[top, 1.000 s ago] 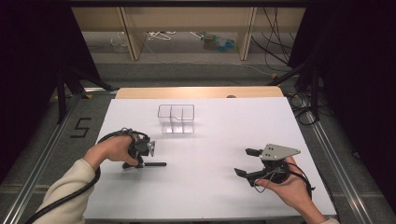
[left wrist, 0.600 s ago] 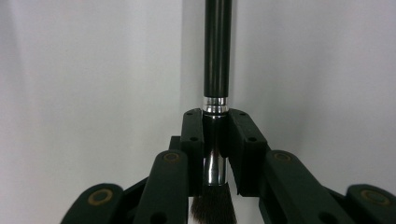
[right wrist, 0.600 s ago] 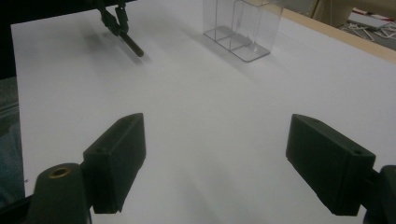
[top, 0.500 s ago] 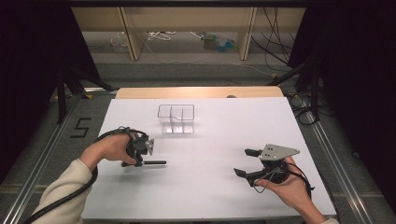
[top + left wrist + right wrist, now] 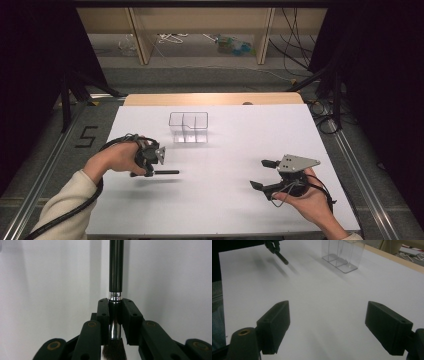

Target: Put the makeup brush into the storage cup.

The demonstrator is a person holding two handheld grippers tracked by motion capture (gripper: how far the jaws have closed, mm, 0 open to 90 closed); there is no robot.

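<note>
Left gripper [image 5: 115, 312] clamped tight on the brush [image 5: 116, 270] — right gripper [image 5: 327, 322] gapes wide, empty.

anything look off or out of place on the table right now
Nothing stands out. The clear divided organizer stands upright and empty on the white table. The left hand-held gripper is clamped squarely on the makeup brush at its metal ferrule, handle pointing straight out. The right hand-held gripper is open.
</note>
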